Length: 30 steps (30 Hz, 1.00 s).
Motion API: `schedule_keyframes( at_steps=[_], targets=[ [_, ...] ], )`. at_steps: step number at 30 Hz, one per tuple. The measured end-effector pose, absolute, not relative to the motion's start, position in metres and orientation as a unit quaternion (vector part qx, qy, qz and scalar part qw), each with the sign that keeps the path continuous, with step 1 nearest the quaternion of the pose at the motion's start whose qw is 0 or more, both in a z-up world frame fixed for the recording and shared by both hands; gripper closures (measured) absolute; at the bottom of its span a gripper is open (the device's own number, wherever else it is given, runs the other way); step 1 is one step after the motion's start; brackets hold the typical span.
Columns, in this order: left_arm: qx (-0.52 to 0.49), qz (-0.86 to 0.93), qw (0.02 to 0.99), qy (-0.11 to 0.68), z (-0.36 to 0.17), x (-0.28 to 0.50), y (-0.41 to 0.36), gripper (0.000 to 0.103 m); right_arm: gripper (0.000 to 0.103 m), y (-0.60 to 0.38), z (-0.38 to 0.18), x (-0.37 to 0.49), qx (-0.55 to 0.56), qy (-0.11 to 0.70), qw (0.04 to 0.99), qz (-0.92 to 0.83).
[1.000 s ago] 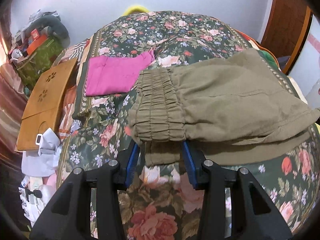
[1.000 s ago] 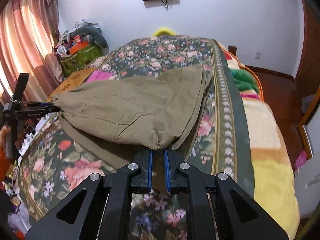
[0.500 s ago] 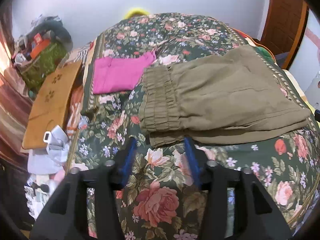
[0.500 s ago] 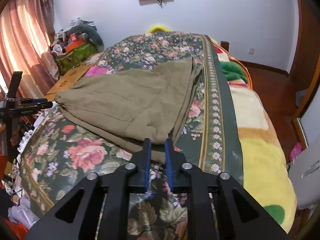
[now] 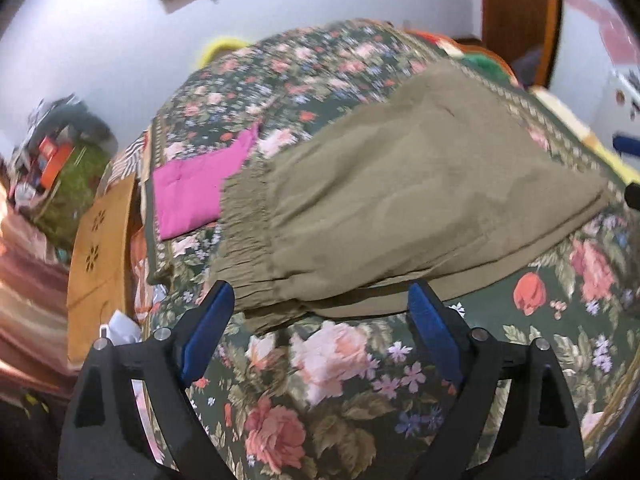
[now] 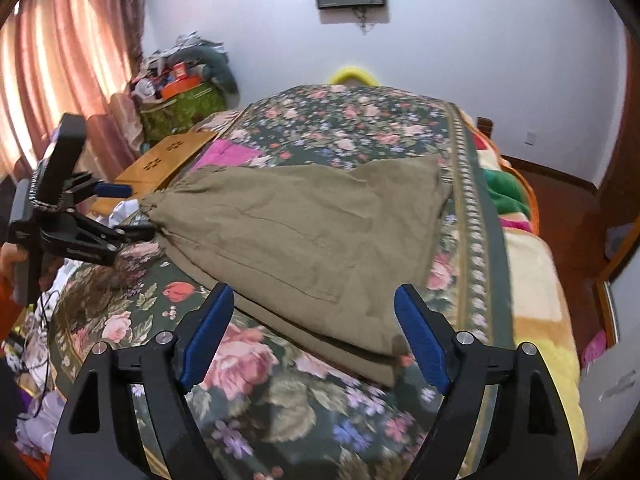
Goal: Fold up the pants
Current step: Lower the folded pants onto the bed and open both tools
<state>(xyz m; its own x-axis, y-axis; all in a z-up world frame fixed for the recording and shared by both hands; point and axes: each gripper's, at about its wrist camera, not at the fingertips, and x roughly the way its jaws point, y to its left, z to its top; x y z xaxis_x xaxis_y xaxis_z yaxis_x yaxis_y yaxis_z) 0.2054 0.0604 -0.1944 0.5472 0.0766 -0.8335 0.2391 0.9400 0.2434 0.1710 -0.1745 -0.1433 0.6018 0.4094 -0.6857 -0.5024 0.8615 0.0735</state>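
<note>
Olive-green pants (image 5: pixel 400 200) lie folded flat on the floral bedspread (image 5: pixel 320 380), elastic waistband (image 5: pixel 244 240) at the left end. They also show in the right wrist view (image 6: pixel 304 232). My left gripper (image 5: pixel 320 328) is open wide and empty, just in front of the waistband corner. It also shows from the side in the right wrist view (image 6: pixel 120 212). My right gripper (image 6: pixel 316 328) is open wide and empty, its jaws on either side of the near corner of the pants.
A folded pink garment (image 5: pixel 196 188) lies beyond the waistband. A wooden board (image 5: pixel 100 248) and a cluttered green box (image 6: pixel 180 108) stand at the bed's left side. A yellow blanket (image 6: pixel 536 292) hangs on the right side.
Both grippers let go of the pants, which dropped flat onto the bed. Both then opened wide and pulled back slightly.
</note>
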Motion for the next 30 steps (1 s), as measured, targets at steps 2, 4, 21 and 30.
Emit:
schedule_keyframes(
  at_steps=[2, 4, 21, 30],
  targets=[
    [0.19, -0.05, 0.855, 0.479, -0.204, 0.211, 0.052, 0.014, 0.023, -0.166, -0.149, 0.176, -0.07, 0.372, 0.888, 0.262],
    [0.209, -0.054, 0.849, 0.482, -0.211, 0.216, 0.044, 0.014, 0.023, -0.159, -0.154, 0.18, -0.075, 0.377, 0.883, 0.27],
    [0.116, -0.125, 0.86, 0.48, -0.182, 0.245, 0.045, 0.014, 0.059, -0.092, -0.177, 0.212, -0.11, 0.411, 0.839, 0.338],
    [0.116, -0.154, 0.851, 0.488, -0.195, 0.229, 0.033, 0.049, 0.092, -0.097, -0.167, 0.206, -0.1, 0.379, 0.85, 0.351]
  ],
)
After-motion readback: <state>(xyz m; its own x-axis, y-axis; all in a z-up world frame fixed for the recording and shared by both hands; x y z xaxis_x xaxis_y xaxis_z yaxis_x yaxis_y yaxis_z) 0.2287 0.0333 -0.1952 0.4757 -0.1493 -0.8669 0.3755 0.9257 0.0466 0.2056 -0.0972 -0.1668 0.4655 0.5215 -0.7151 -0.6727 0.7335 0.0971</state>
